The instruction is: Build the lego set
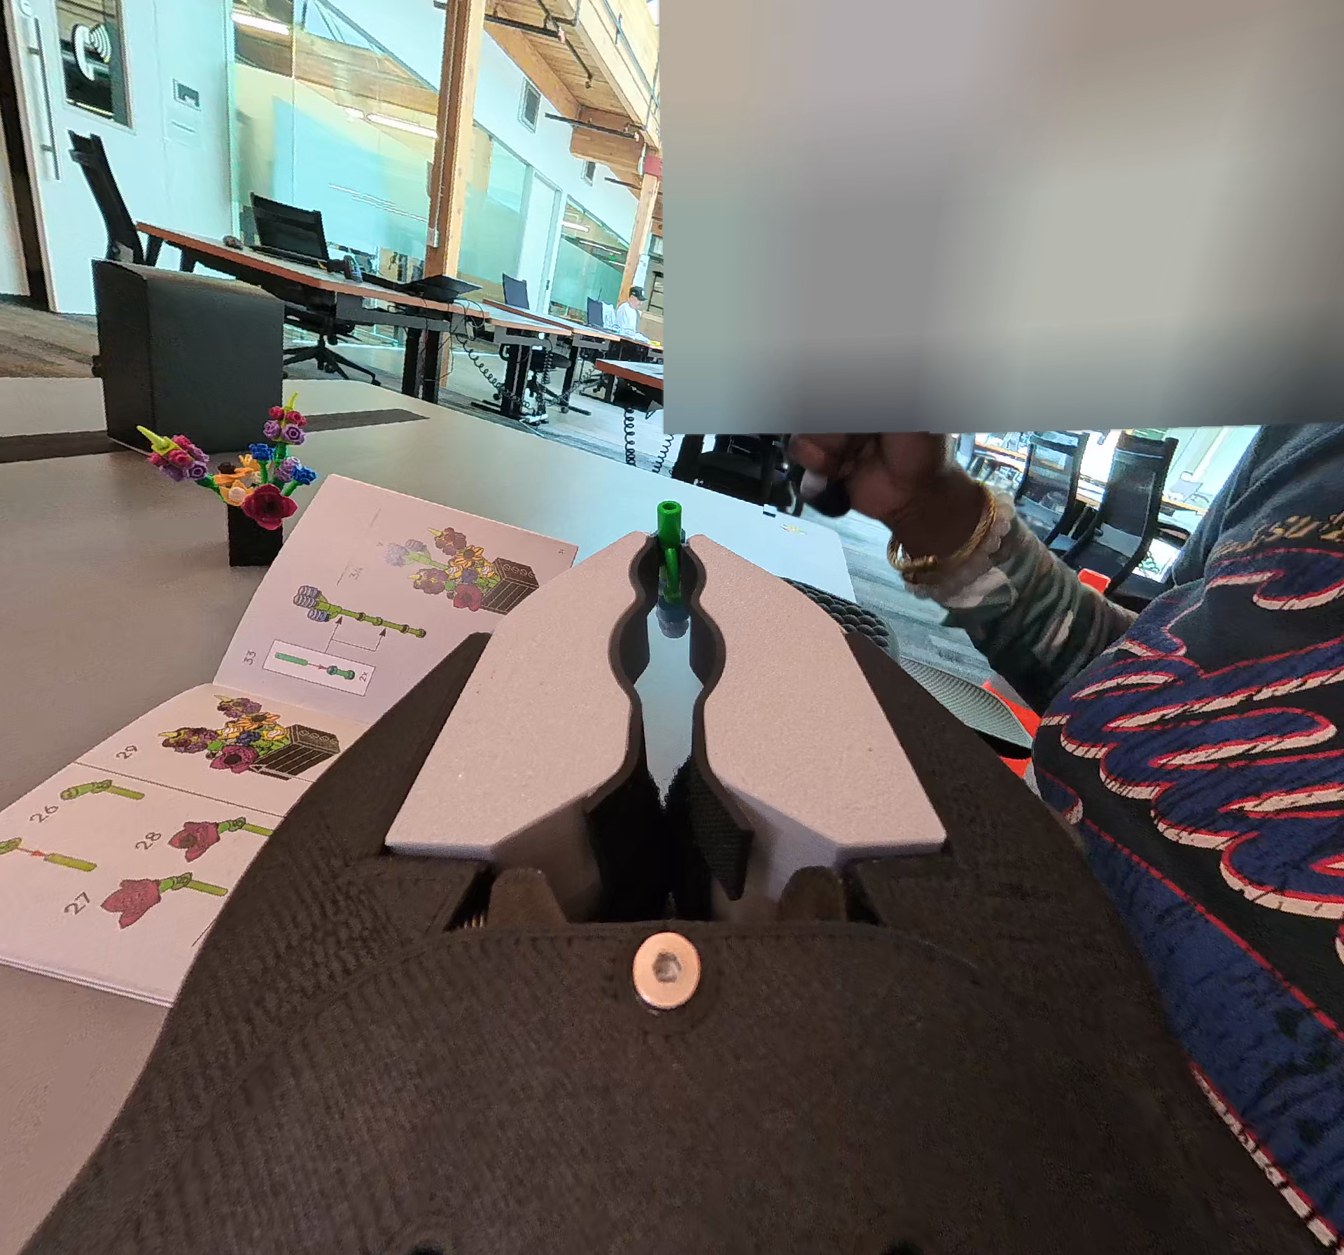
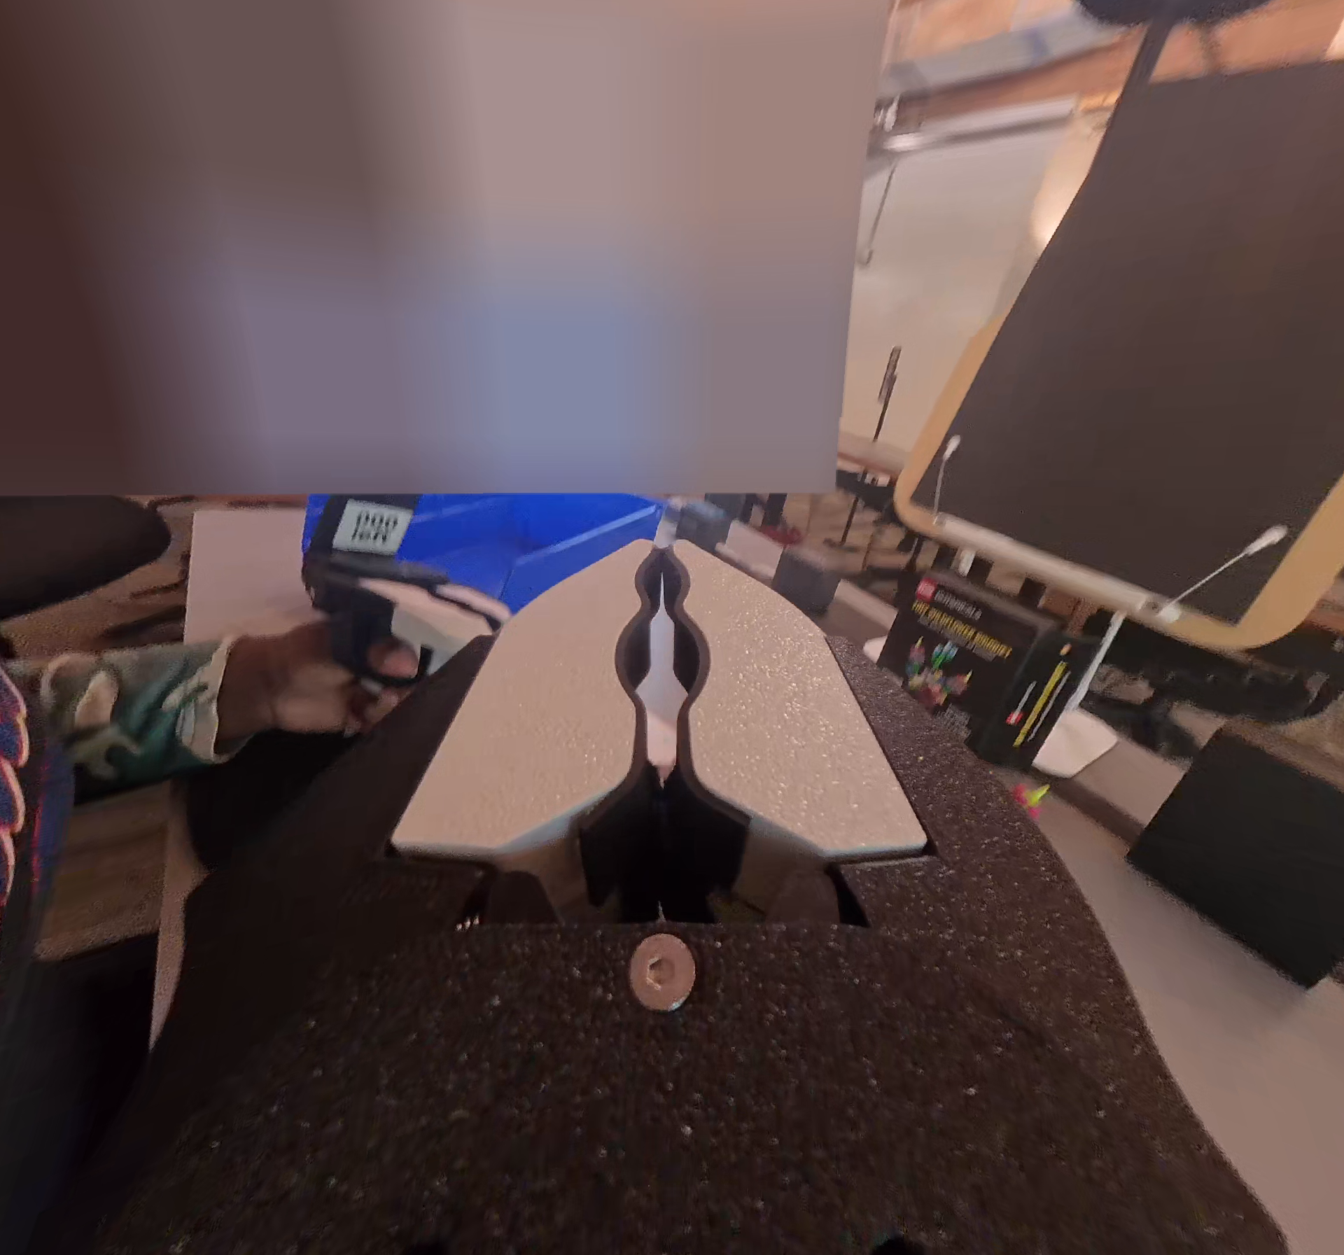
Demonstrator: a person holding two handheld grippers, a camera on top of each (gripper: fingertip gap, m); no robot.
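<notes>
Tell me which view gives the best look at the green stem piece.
The left wrist view. The green stem piece stands upright there, pinched between the tips of the left gripper, sharp and well lit. The right wrist view does not show it at all: the right gripper is shut with nothing visible between its tips, and that picture is motion-blurred.

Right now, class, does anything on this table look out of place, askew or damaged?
Nothing stands out. The flower bouquet stands upright, the instruction booklet lies open, and the left gripper pinches a green stem piece.
</notes>
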